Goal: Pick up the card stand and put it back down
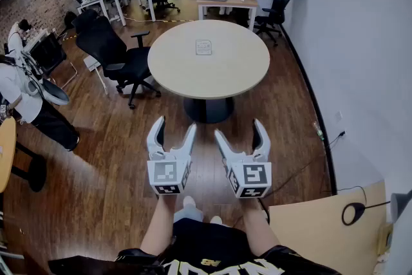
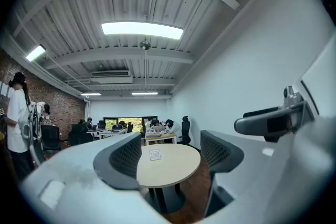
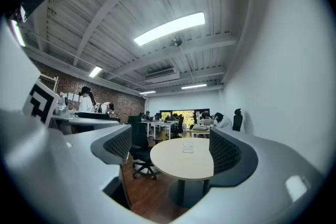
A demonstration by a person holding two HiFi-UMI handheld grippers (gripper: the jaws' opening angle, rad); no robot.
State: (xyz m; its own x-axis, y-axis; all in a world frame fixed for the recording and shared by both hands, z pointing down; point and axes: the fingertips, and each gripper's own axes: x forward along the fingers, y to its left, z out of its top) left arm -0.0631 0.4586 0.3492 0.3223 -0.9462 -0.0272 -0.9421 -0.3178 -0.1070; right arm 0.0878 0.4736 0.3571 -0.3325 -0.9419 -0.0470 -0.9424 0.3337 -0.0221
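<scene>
Ahead, card stand on round table, print illegible

Card stand, far off on the round table: print too small to read in any view. The pedestal mostly hides under the top. On the left gripper, one of the fingers covers the table's left rim. On the right gripper, a finger covers its right rim. A standing person is clipped by the head view's left edge.
</scene>
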